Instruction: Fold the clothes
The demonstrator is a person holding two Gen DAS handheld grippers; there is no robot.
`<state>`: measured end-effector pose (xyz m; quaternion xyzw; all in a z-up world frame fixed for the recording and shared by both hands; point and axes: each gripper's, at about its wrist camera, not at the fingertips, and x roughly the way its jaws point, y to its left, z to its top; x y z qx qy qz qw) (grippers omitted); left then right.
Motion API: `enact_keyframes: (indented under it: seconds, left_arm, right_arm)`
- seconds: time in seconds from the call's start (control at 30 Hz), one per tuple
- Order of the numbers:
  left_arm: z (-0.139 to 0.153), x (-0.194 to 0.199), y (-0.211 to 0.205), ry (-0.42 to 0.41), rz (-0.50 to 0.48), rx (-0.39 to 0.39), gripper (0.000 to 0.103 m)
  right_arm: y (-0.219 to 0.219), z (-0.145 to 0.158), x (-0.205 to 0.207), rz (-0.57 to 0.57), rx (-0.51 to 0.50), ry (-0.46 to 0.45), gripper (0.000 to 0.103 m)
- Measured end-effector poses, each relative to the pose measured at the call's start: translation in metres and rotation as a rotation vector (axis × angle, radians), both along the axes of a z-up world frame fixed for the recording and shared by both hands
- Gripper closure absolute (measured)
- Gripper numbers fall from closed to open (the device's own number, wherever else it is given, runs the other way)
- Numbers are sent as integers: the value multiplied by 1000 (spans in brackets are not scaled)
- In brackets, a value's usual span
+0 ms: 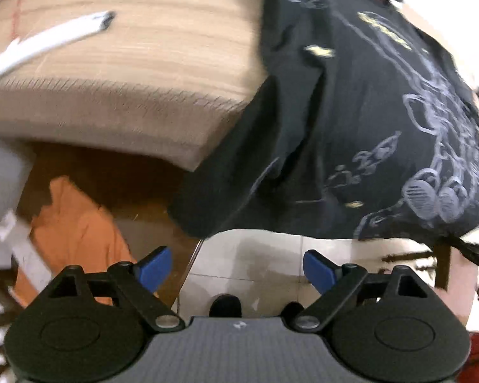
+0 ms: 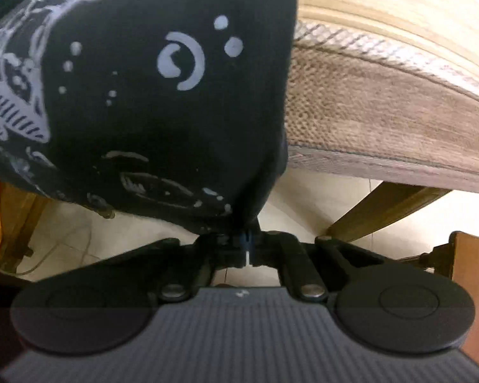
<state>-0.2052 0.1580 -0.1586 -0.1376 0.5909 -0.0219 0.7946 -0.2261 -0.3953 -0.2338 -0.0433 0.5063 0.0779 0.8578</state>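
— Where's the shirt?
— The black printed shirt drapes over the mattress edge, its hem hanging above the tiled floor.
— The grippers?
— The right gripper is clamped on the hem's corner. The left gripper gapes wide and empty just below the hem, open floor beneath.

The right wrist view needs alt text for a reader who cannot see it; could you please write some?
The right tongs are shut on the bottom corner of a black printed shirt that hangs over the edge of a tan mattress. Below are a pale tiled floor and a wooden leg.
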Motion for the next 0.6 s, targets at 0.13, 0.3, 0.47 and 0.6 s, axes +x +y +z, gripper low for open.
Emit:
enact_keyframes:
  seconds: [0.13, 0.3, 0.47, 0.6]
  left_arm:
    - [-8, -9, -1, -28, 93, -37, 12]
    - [-35, -17, -5, 36, 238, -120, 13]
    - [-36, -25, -12, 60, 246, -95, 14]
    - [-38, -26, -13, 9, 263, -31, 13]
  right_arm:
    - [1, 70, -56, 141, -32, -155, 99]
    - [-10, 74, -80, 263, -49, -79, 98]
    - [-18, 51, -70, 235, 29, 13, 98]
    - [-42, -9, -57, 139, 16, 220, 97]
